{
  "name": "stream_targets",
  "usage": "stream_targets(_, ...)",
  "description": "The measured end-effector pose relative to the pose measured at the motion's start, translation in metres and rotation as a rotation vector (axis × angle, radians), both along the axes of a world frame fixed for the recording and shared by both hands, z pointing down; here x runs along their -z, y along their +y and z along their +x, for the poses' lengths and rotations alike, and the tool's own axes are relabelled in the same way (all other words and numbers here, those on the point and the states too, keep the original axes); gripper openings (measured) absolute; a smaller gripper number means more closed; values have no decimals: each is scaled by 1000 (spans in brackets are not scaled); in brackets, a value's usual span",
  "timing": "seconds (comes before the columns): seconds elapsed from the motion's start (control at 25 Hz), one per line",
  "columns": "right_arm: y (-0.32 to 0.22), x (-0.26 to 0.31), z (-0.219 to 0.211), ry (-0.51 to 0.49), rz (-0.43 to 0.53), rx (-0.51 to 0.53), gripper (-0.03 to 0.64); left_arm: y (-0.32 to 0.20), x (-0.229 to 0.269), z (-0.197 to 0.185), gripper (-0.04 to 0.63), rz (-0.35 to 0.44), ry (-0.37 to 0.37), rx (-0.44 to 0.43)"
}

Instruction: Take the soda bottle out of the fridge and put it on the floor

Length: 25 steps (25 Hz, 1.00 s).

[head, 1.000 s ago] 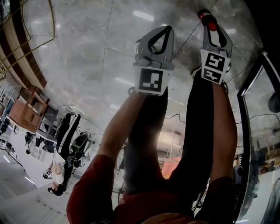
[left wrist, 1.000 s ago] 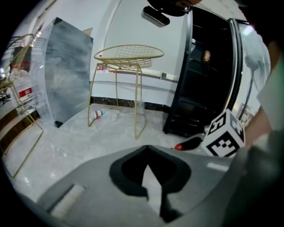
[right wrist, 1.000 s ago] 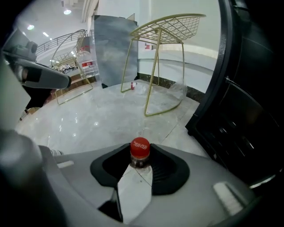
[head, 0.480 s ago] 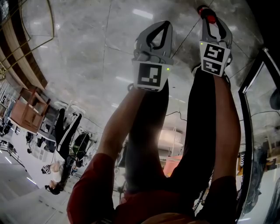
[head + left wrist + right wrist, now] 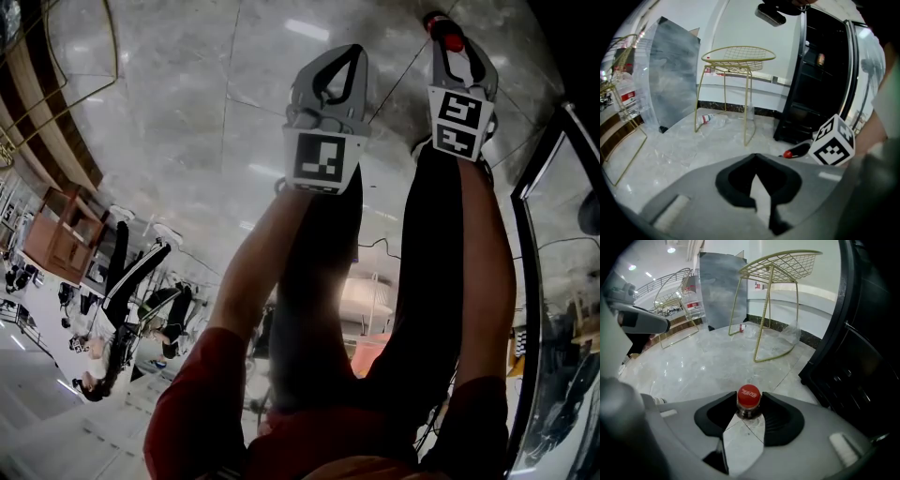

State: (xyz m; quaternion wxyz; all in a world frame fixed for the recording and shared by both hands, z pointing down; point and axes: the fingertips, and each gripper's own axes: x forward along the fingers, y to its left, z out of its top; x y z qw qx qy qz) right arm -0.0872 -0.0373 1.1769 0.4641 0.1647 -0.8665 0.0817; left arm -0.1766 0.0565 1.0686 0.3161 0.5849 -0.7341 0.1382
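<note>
The soda bottle (image 5: 748,398), dark with a red cap, stands upright on the marble floor beside the fridge. My right gripper (image 5: 749,405) reaches down over it. Its jaws have just been opening, and the bottle's neck stands between the pads without being pinched. In the head view the red cap (image 5: 452,40) shows at the tips of the right gripper (image 5: 450,47). The left gripper (image 5: 353,54) hangs beside it over bare floor, its tips together and nothing in them. From the left gripper (image 5: 756,157) view the bottle (image 5: 797,150) appears next to the right gripper's marker cube.
The black fridge (image 5: 820,75) stands open at the right, with its glass door (image 5: 544,216) close to my right arm. A gold wire stool (image 5: 780,268) and a grey panel (image 5: 675,75) stand further out. A small plastic bottle (image 5: 707,118) lies on the floor by the stool.
Both grippers stay almost where they were. The people in the background at the left have moved along.
</note>
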Motion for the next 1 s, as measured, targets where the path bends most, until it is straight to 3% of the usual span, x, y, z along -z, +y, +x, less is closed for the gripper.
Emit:
stream_targets(0.52, 11, 56, 27, 3, -60, -71, 153, -20, 60, 11, 0, -15, -20, -45)
stream_targets(0.76, 16, 122, 42, 1, -78, -55, 153, -48, 131, 18, 0, 3, -33, -93)
stream_targets(1.0, 18, 227, 57, -34, -83, -31, 153, -73, 227, 29, 0, 30, -37, -120)
